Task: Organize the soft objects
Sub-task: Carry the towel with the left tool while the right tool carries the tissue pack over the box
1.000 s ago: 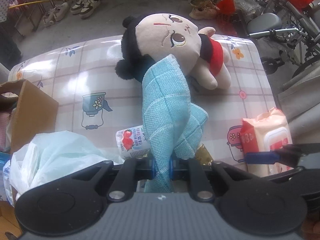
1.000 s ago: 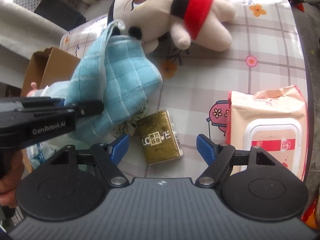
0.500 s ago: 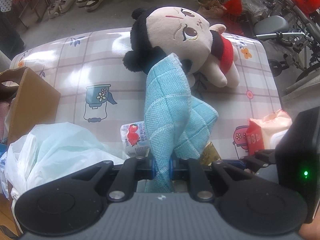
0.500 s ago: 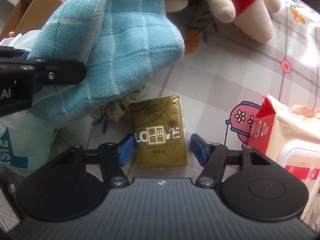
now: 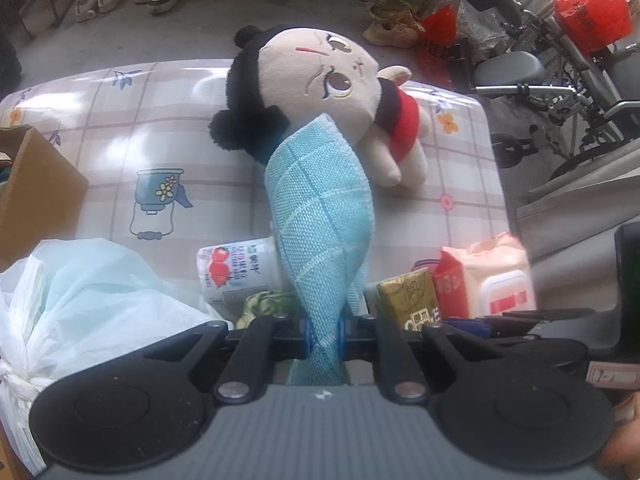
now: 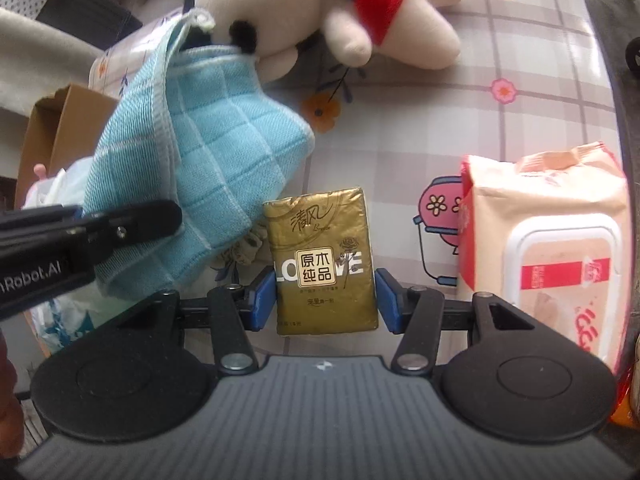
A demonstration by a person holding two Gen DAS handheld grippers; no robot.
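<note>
here, left gripper (image 5: 323,330) pinched tight on a bunched edge of the light blue waffle-weave cloth (image 5: 320,216), lifted so the rest drapes forward over the plaid tablecloth (image 5: 120,152) and reaches toward the black hair of the plush doll (image 5: 320,92). right gripper (image 6: 325,300) closing around the gold pocket tissue pack (image 6: 322,260), blue pads (image 6: 264,300) flanking its long sides low down, with a thin sliver seemingly left on the right side, so not yet a firm squeeze. pack flat on the table, between the hanging cloth and the pink wet-wipe pack (image 6: 548,256), close to both. likely light and squashy, with a slick foil-like wrapper; best taken across the narrow width near the middle, firmly enough to dent the paper inside, since a hold at the very end could let it pivot or slip. cloth limp and light, apt to slump and swing, no risk of damage. hard to make out: a crumpled greenish scrap (image 6: 244,252) half tucked under the cloth, identity unclear; a strawberry-printed packet (image 5: 234,268) partly covered by the cloth; a white and pale blue plastic bag (image 5: 80,300) and a cardboard box (image 5: 36,192) cut off at the left edge, contents unseen. doll's legs out of frame in the right view.
</note>
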